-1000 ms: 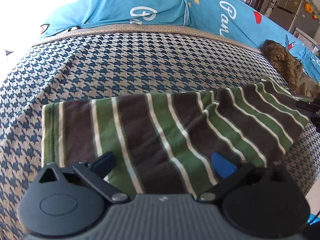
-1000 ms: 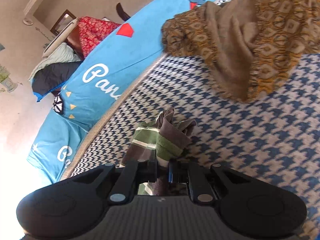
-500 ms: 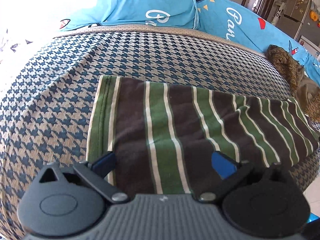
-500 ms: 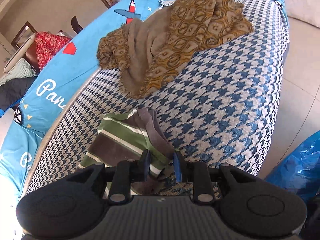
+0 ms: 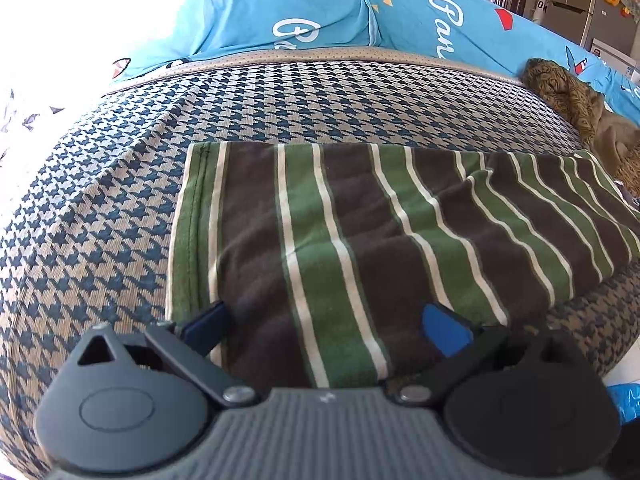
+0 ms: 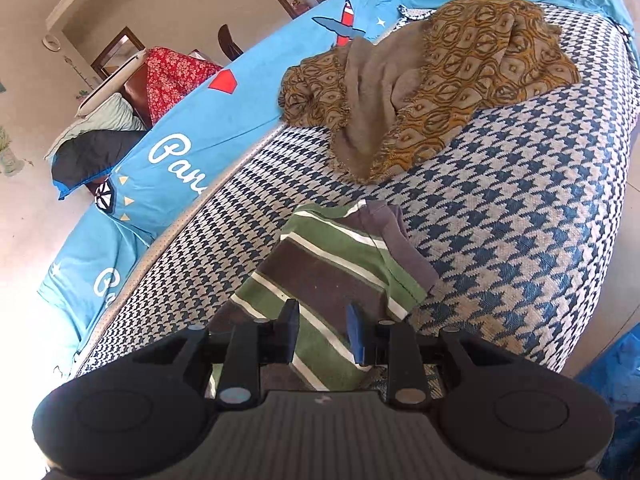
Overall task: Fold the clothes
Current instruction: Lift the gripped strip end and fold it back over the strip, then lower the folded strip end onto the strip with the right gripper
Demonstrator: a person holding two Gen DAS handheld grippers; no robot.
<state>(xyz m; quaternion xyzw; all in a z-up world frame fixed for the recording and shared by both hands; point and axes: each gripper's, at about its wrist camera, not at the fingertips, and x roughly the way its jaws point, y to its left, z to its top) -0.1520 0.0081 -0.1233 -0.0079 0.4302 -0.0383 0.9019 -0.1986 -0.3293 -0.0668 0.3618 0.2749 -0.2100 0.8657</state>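
Now, shirt: the striped shirt [image 5: 360, 248] lies folded into a long band across the checked sofa seat [image 5: 120, 208], its right end close to the seat's front edge.
Left gripper: the left gripper [image 5: 326, 322] hangs over the near left part of the shirt, jaws spread wide, nothing pinched.
Right gripper: the right gripper [image 6: 324, 332] sits over the shirt's right end [image 6: 340, 256], jaws parted a little with cloth showing between them; the pads do not press on it.
Risk, slipping: the right end lies near the seat's front edge, so a careless tug may drag it off toward the floor.
Risk, uneven fold: a raised crease runs through the middle of the shirt; grabbing only the top layer would probably undo the fold beneath.
Risk, snag: the patterned brown cloth [image 6: 432, 80] is heaped just beyond the shirt's end and could be caught in a wide sweep.
Writing: white script on the blue cushions [image 5: 304, 12] reads "Pan…", the rest hidden.
Brands: none legible on the shirt.
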